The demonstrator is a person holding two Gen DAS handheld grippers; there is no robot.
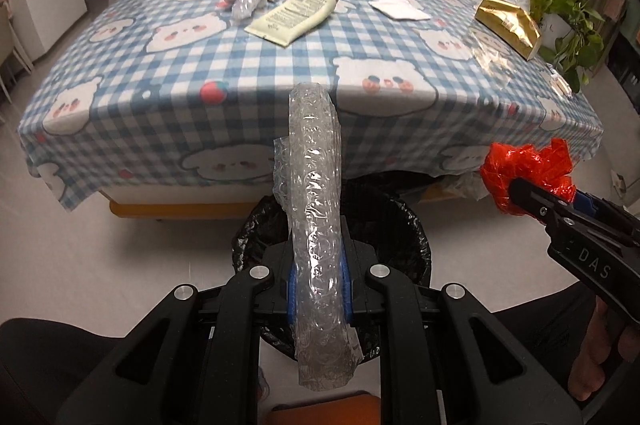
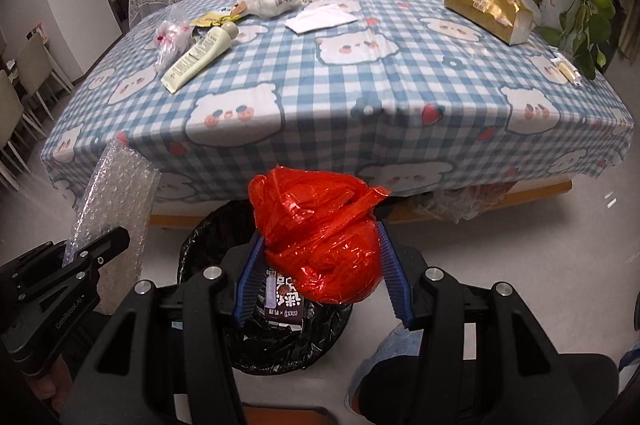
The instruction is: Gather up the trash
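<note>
**Bin mouth crowded from above, table edge close behind**

The black-lined bin [image 2: 280, 337] stands on the floor just before the overhanging checked tablecloth [image 2: 360, 97]. Over its opening hang a bubble wrap roll [image 1: 316, 225] and a red plastic bag [image 2: 320, 237]. A dark packet [image 2: 284, 299] already lies inside. Bare floor opens left and right.
</note>
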